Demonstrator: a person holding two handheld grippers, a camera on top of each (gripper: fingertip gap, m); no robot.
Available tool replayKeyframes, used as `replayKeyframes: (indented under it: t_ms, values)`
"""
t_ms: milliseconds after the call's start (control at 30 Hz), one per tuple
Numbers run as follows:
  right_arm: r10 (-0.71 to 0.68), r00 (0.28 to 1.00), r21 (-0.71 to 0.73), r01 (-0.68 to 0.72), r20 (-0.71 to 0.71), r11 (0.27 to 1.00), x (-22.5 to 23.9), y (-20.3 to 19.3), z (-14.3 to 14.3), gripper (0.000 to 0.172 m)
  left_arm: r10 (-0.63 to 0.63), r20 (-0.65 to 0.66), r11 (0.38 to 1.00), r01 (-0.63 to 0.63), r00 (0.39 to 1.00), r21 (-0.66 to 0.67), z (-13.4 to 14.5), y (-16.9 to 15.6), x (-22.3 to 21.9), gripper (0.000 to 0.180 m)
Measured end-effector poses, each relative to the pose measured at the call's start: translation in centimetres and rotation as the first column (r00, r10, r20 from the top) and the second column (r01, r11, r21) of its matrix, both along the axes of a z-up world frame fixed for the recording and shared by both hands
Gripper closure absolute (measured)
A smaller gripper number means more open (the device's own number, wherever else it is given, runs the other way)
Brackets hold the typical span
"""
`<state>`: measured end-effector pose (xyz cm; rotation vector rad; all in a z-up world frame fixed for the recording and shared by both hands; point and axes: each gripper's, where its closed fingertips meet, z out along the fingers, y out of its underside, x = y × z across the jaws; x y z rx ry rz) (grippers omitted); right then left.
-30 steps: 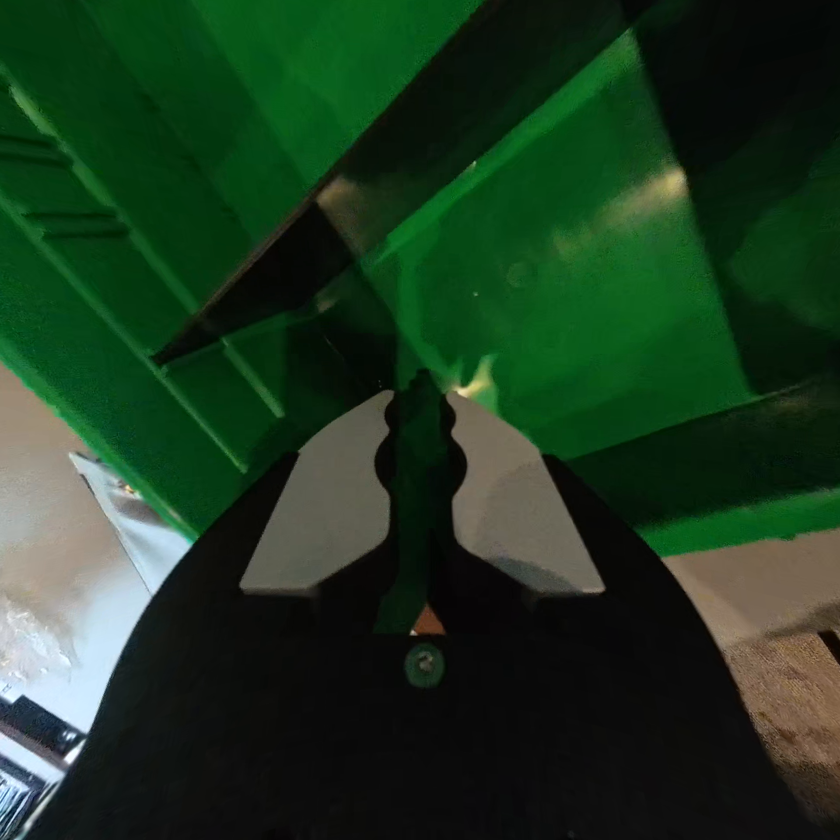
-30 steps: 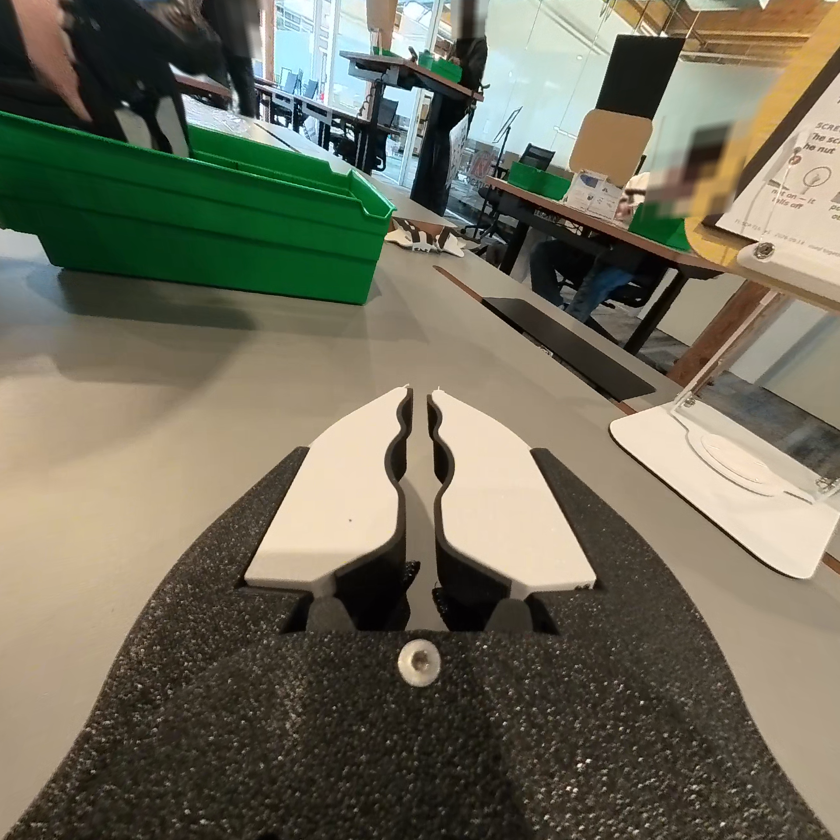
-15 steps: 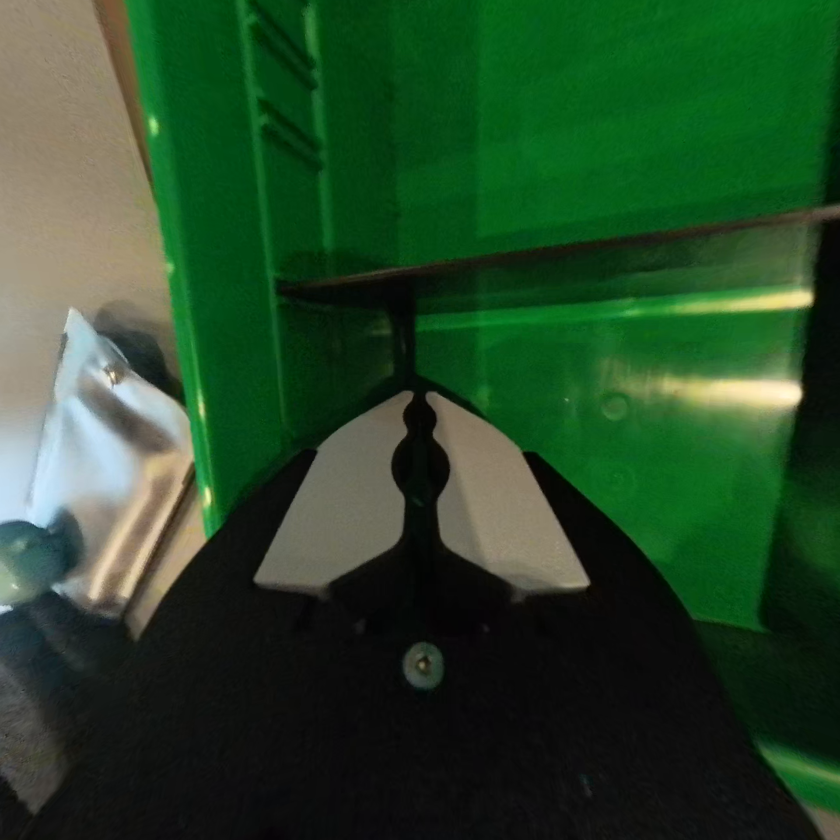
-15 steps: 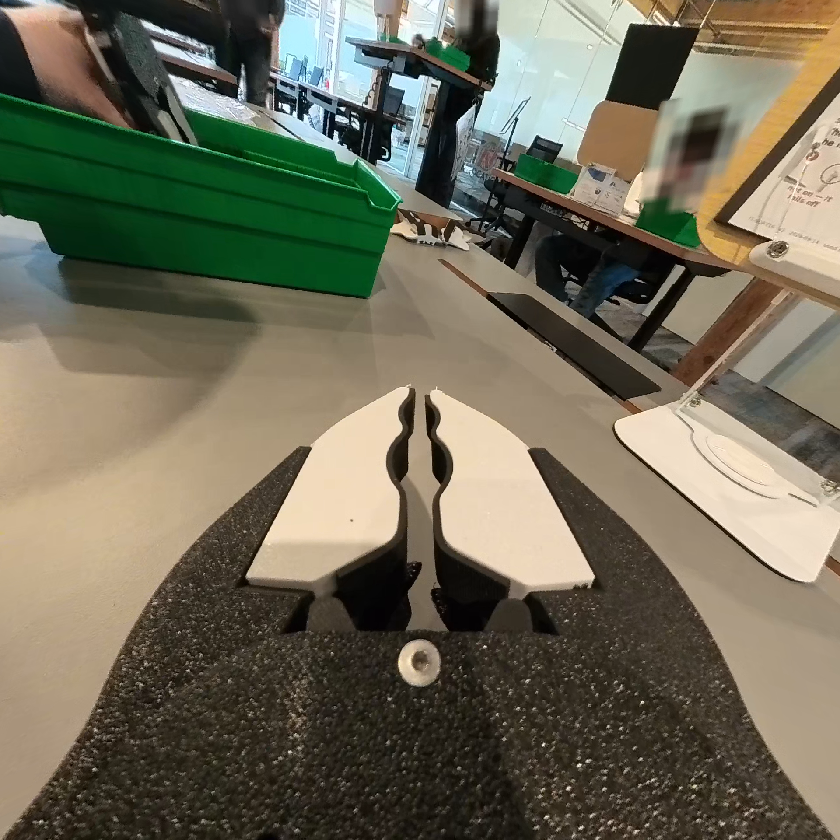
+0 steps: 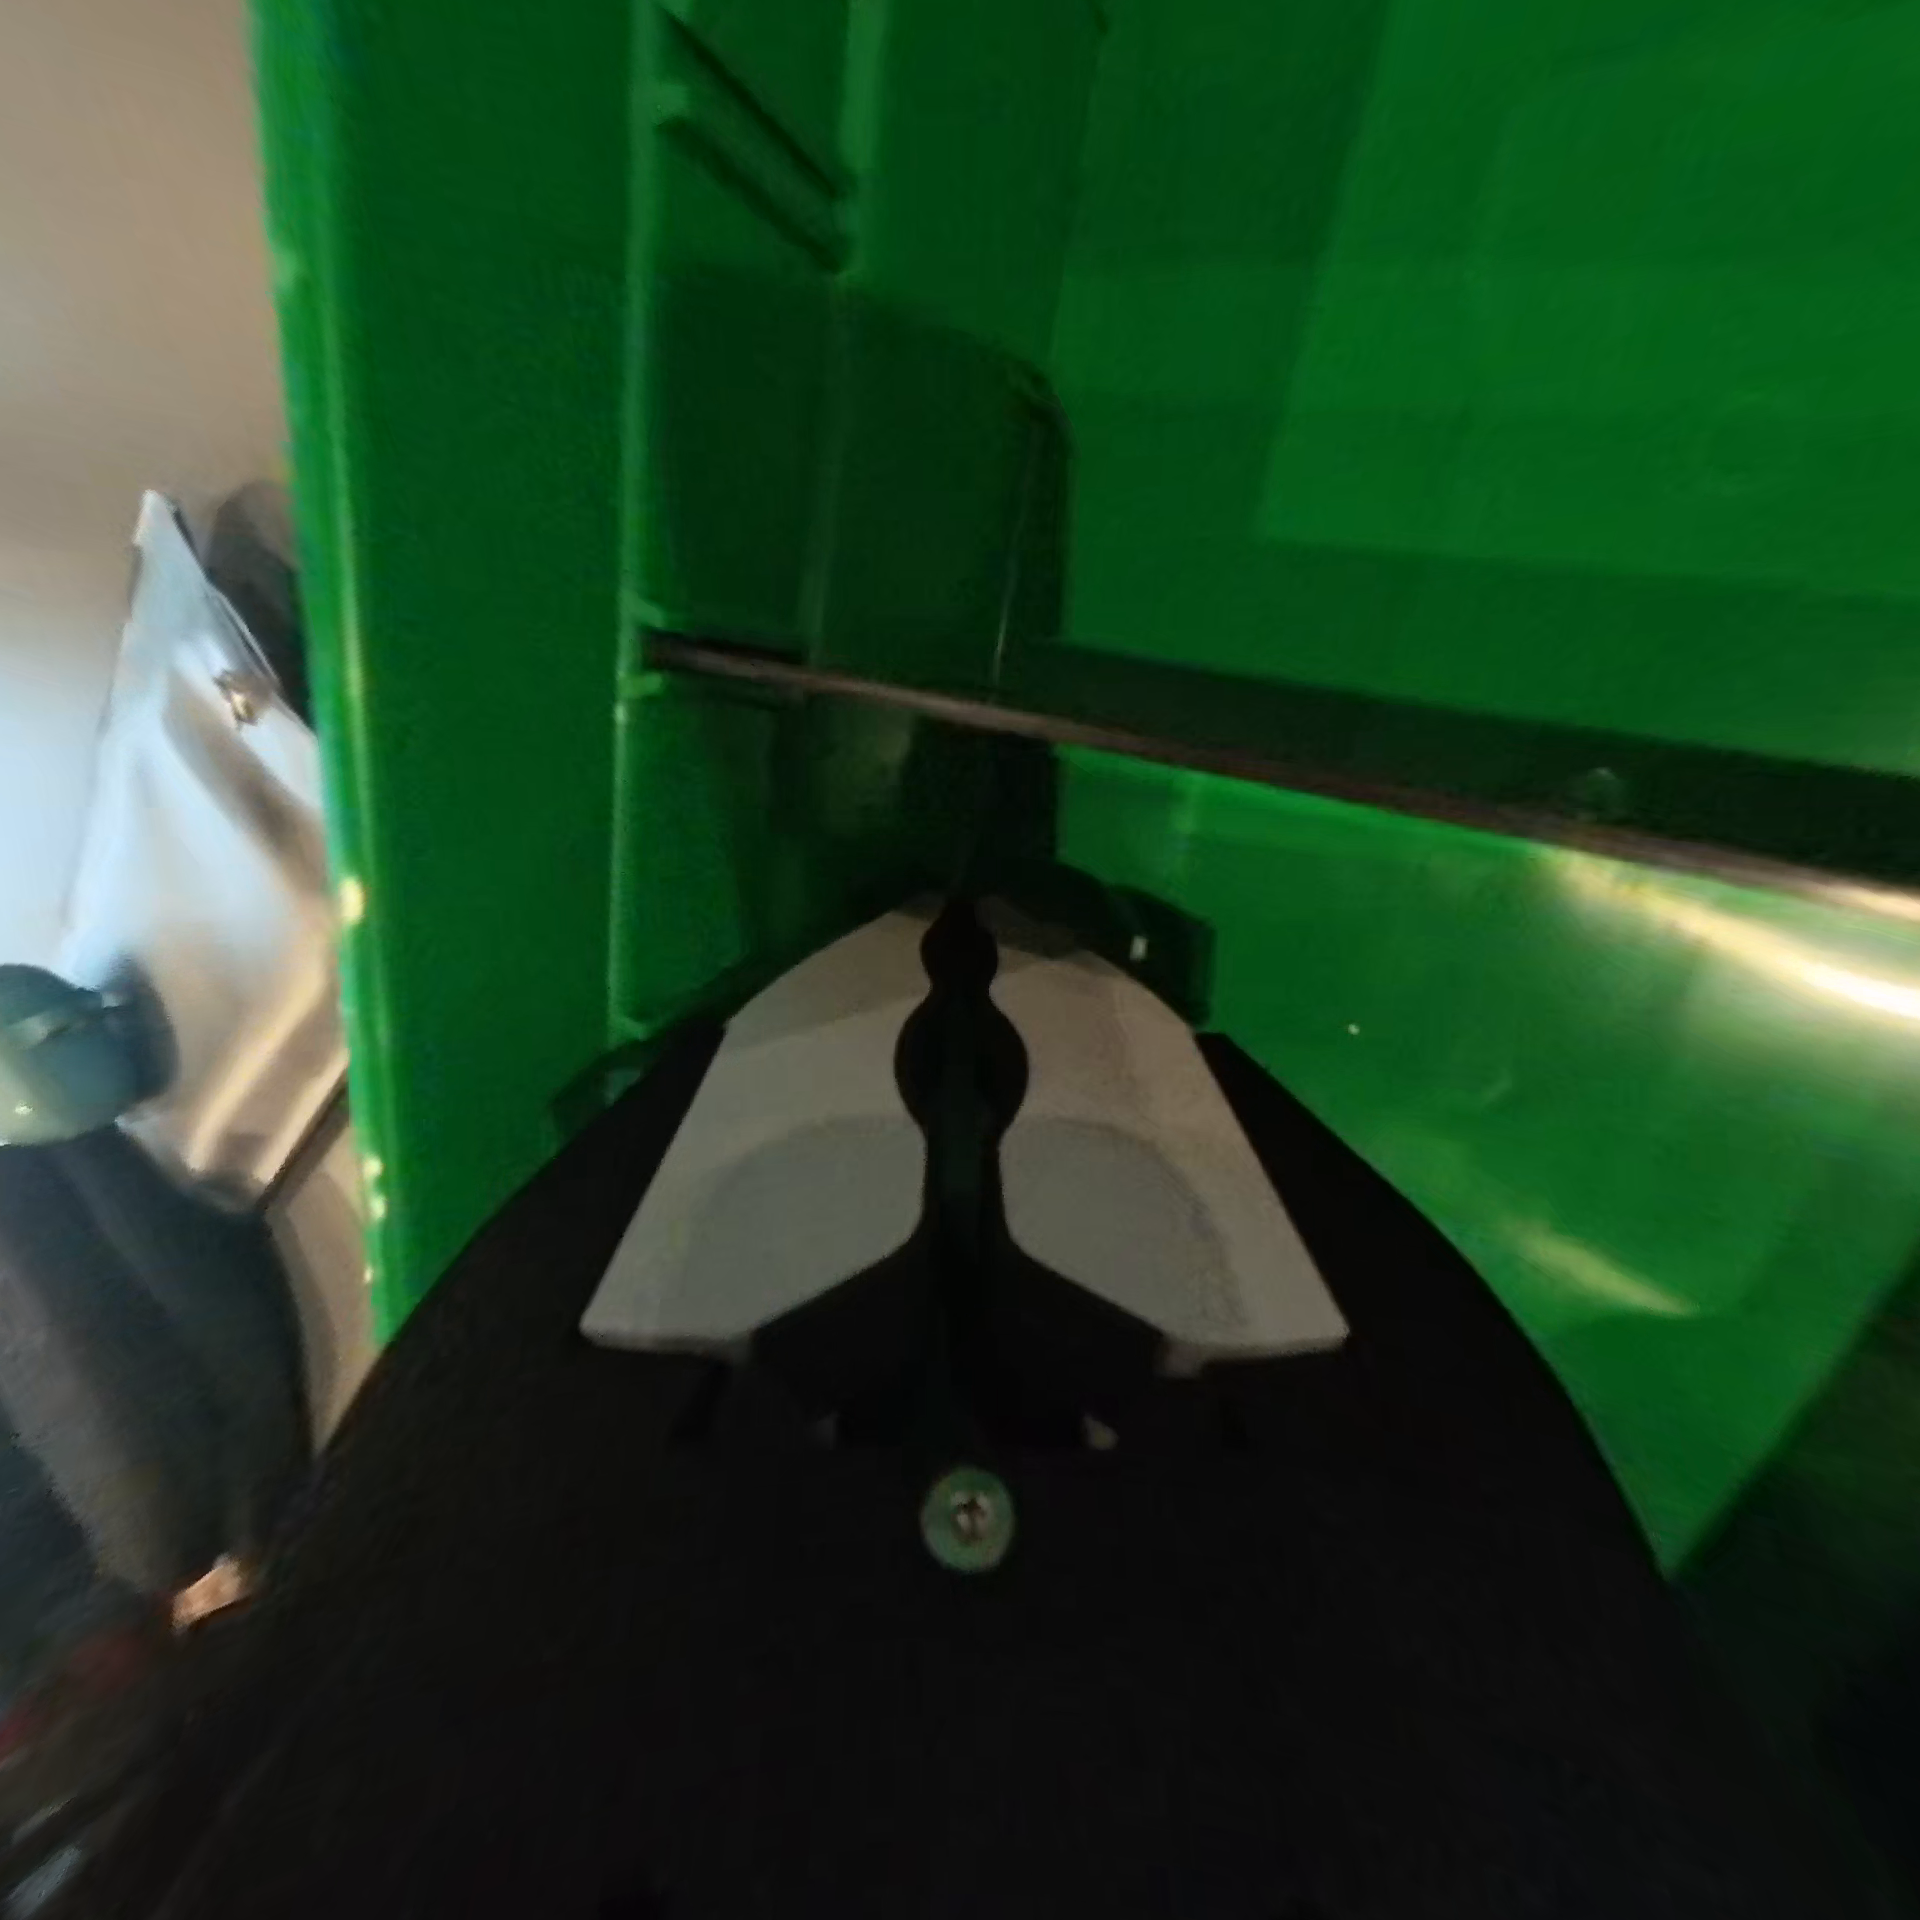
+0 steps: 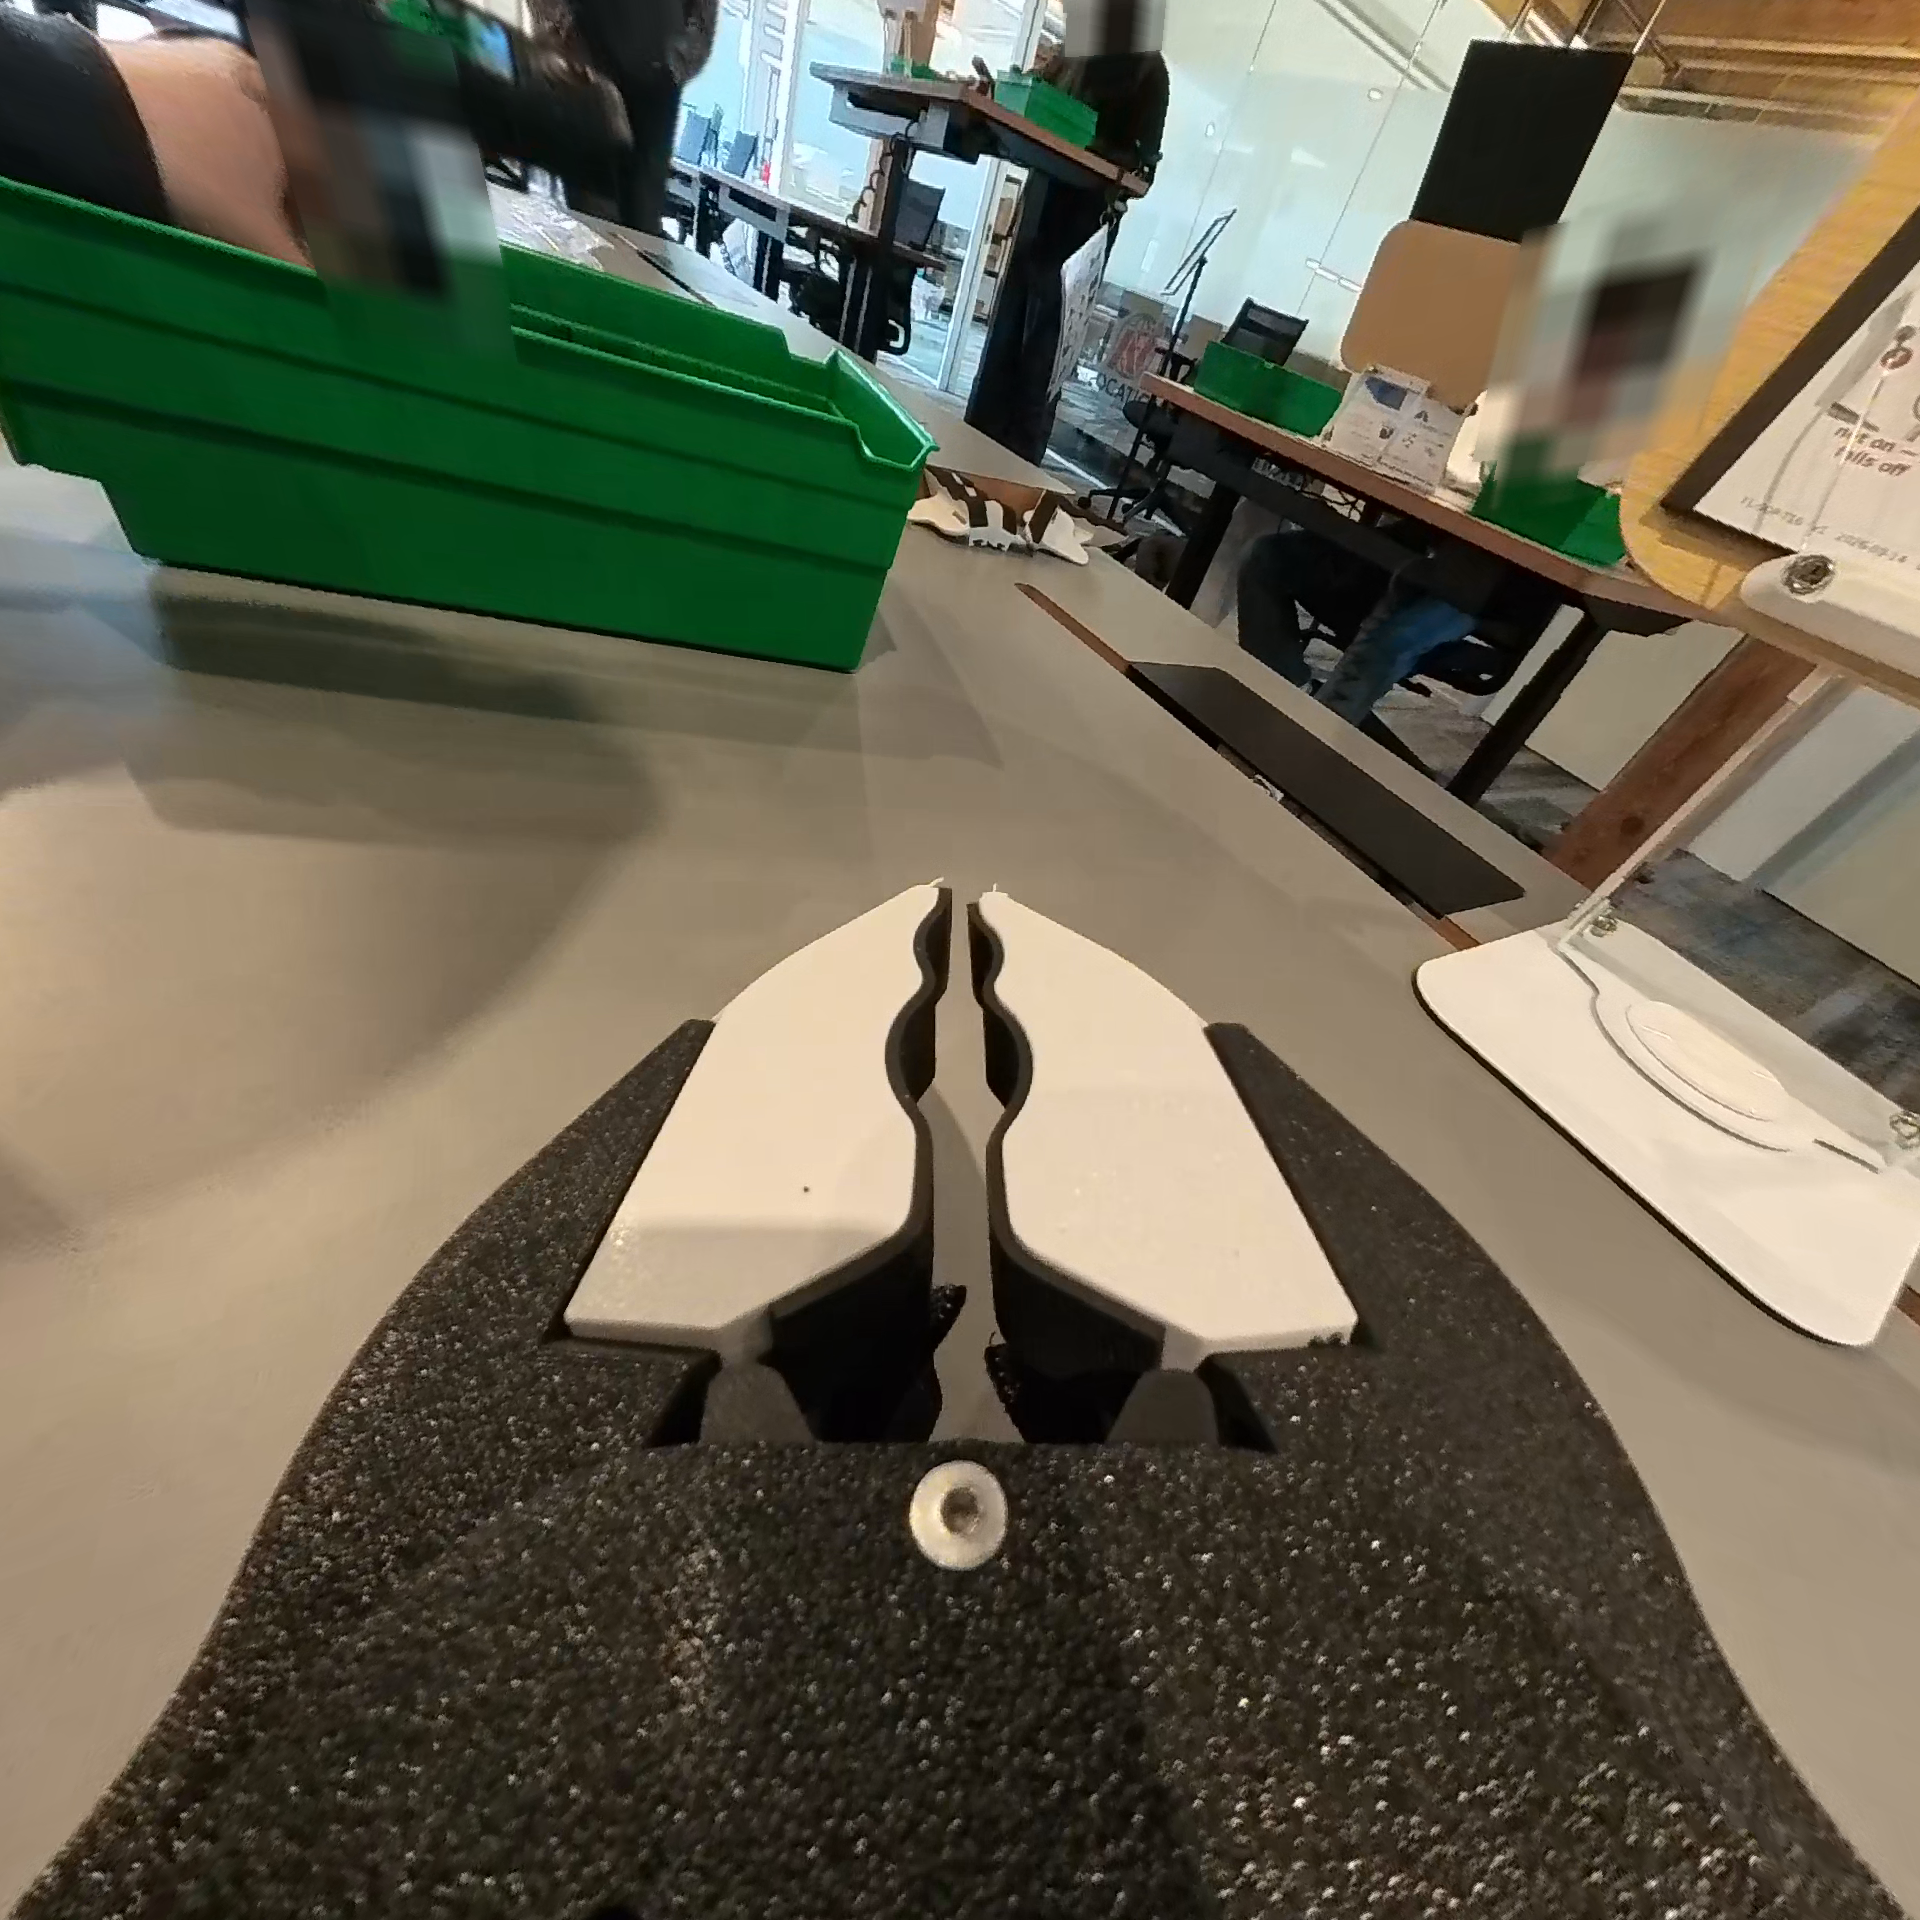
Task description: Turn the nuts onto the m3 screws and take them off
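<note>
My left gripper (image 5: 961, 909) is inside the green bin (image 5: 1558, 416), close to its wall and just below a thin black divider (image 5: 1351, 758). Its white fingers (image 5: 821, 1143) are shut tip to tip. The spot at the tips is dark and blurred, and I make out no screw or nut there. My right gripper (image 6: 961, 894) hovers low over the grey table (image 6: 312, 1039). Only a thin slit is left between its fingers (image 6: 790, 1122), with nothing in it. The right wrist view shows the bin (image 6: 468, 499) at the far left, with the blurred left gripper (image 6: 395, 187) reaching into it.
A silver foil bag (image 5: 208, 831) lies outside the bin's left wall. A white sign-stand base (image 6: 1662, 1122) sits at the right of the table. A black strip (image 6: 1320, 769) runs along the table's far edge. Other desks and people are behind. Tip to tip, the grippers are about 45 centimetres apart.
My left gripper's fingers closed inside the bin, and it turned toward the bin wall and the divider. My right gripper's fingers drew closer together on air while it drifted slightly.
</note>
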<state>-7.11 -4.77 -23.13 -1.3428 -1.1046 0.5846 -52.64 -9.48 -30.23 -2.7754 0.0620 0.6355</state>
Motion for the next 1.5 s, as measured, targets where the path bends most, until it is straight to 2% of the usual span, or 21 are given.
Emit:
replayKeyframes:
  t_ms: [200,433,500,600,800,900,1033,1200,1500]
  values:
    - [0.007,1.000,0.000,-0.007,0.002,1.000,0.0,-0.1,0.0,0.169,0.031,-0.073,0.998,-0.034,0.997,-0.047,-0.3,-0.4,-0.2,0.180]
    - [0.014,1.000,-0.002,-0.014,0.003,1.000,-0.1,-0.2,0.0,0.170,0.091,-0.039,0.995,-0.092,0.995,-0.028,-0.8,-0.5,-0.3,0.180]
    - [0.014,1.000,-0.002,-0.014,0.003,1.000,-0.1,-0.2,0.0,0.170,0.100,0.002,0.995,-0.100,0.995,-0.020,-0.8,-0.6,-0.2,0.180]
    - [0.015,1.000,-0.002,-0.015,0.005,1.000,-0.1,-0.2,-0.1,0.170,0.085,0.149,0.996,-0.090,0.985,0.026,-0.5,-0.5,1.0,0.180]
    - [0.017,1.000,-0.003,-0.017,0.011,1.000,-0.2,-0.2,-0.1,0.170,0.014,0.252,0.961,-0.083,0.968,0.265,4.6,-0.8,1.3,0.180]
    - [0.018,1.000,-0.002,-0.018,0.017,1.000,-0.2,-0.2,-0.2,0.170,-0.005,0.280,0.968,-0.066,0.960,0.241,5.4,-1.8,1.3,0.180]
    - [0.020,0.999,0.001,-0.020,0.026,1.000,-0.3,-0.3,-0.3,0.171,-0.041,0.373,0.975,-0.044,0.927,0.217,5.2,-2.3,2.2,0.180]
    - [0.019,0.999,0.006,-0.019,0.038,1.000,-0.4,-0.3,-0.5,0.171,0.007,0.449,0.977,-0.102,0.894,0.189,3.4,-2.4,2.5,0.180]
    - [0.016,0.999,0.010,-0.017,0.043,1.000,-0.5,-0.3,-0.5,0.171,0.133,0.576,0.907,-0.334,0.807,0.258,2.1,-1.3,2.9,0.180]
